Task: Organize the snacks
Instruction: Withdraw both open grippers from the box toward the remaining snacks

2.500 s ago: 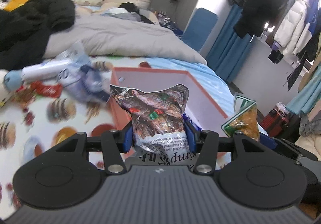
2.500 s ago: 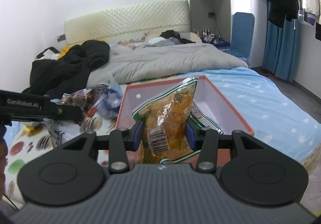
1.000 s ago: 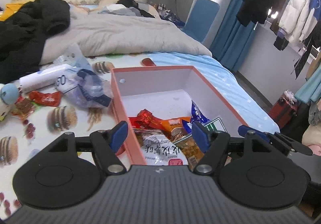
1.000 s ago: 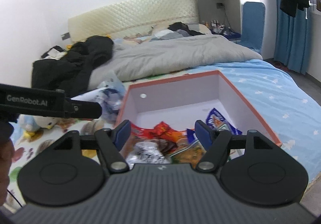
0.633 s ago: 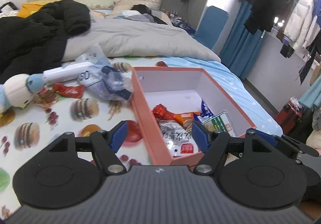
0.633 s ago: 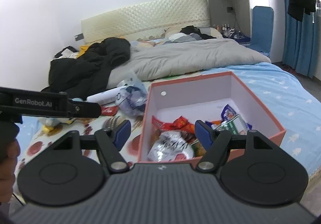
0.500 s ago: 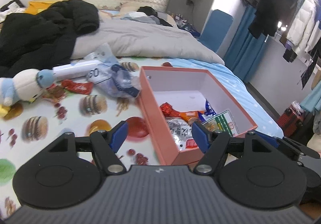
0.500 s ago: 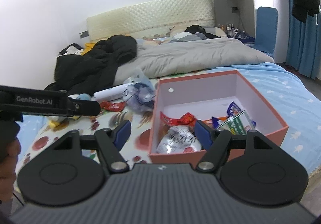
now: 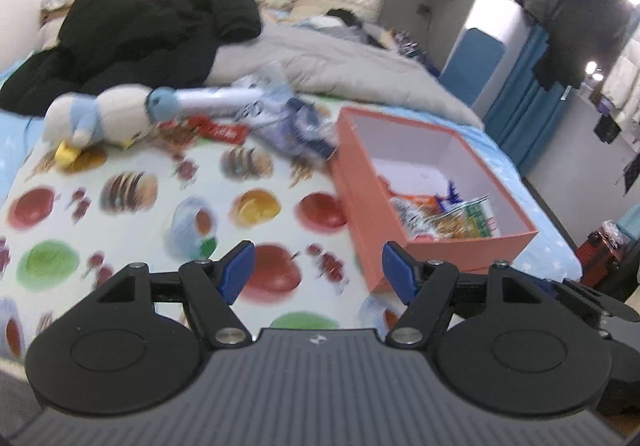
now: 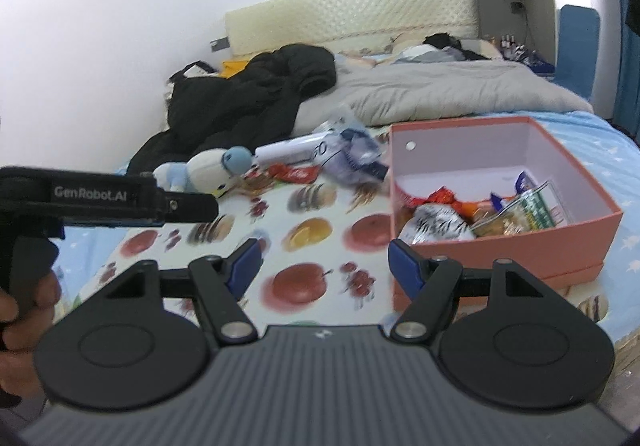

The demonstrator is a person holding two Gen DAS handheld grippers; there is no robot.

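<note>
Bedspread: your left gripper (image 9: 316, 266) and right gripper (image 10: 324, 262) gape empty; red snack packet (image 10: 294, 174) lies ahead-left, nearer left.

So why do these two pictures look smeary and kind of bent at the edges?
Left wrist view: motion blur smears the plush toy and the fruit-print sheet, and there is window glare at top right. Right wrist view: sharper, so the snacks in the pink box are readable. Both views: the fisheye lens curves the walls and the bed.
</note>
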